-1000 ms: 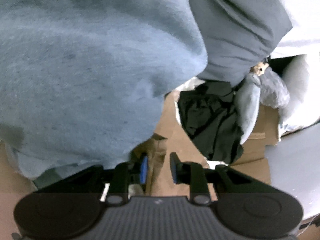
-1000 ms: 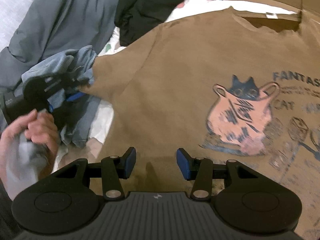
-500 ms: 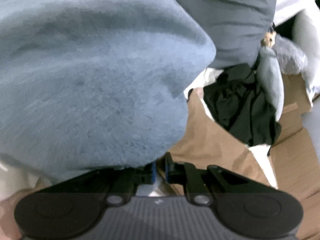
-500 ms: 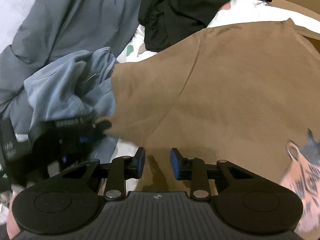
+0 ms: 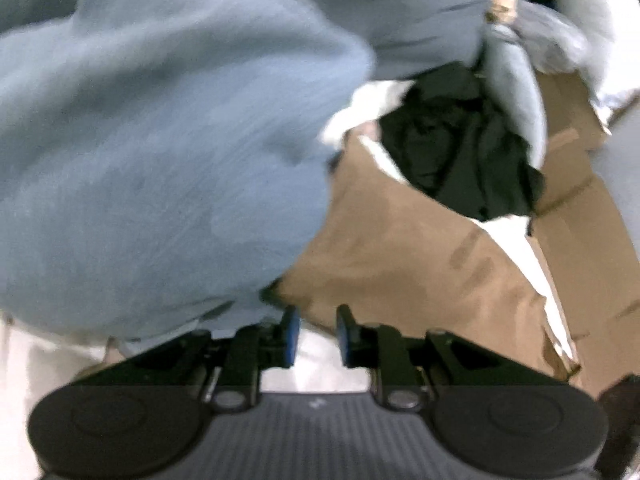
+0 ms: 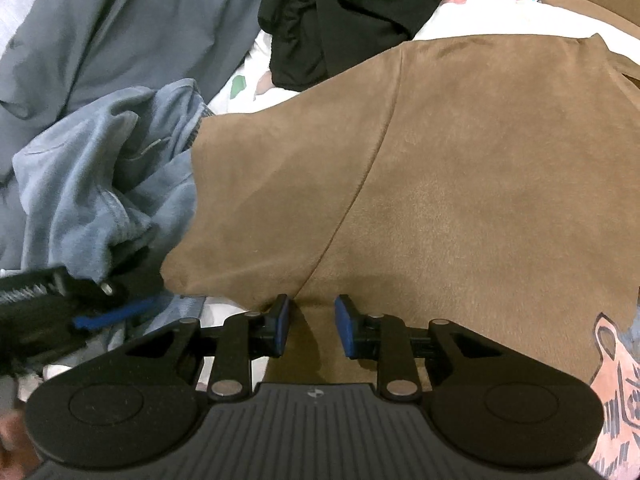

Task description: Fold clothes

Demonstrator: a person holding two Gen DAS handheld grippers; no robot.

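Left wrist view: left tool [image 5: 314, 334] opening, empty, brown suede-like T-shirt [image 5: 400, 256] sleeve released; right tool [image 6: 308, 328] narrowed, gripping nothing yet.

R hand-held gripper [image 6: 308, 326] parted over brown tee [image 6: 460, 168].

Right claw [image 6: 308, 326]: black plastic body, ribbed grey centre plate with a small logo, two round caps, silver screws. Blue pads [image 6: 282, 322] line both fingers. Left claw [image 5: 314, 334]: same build.
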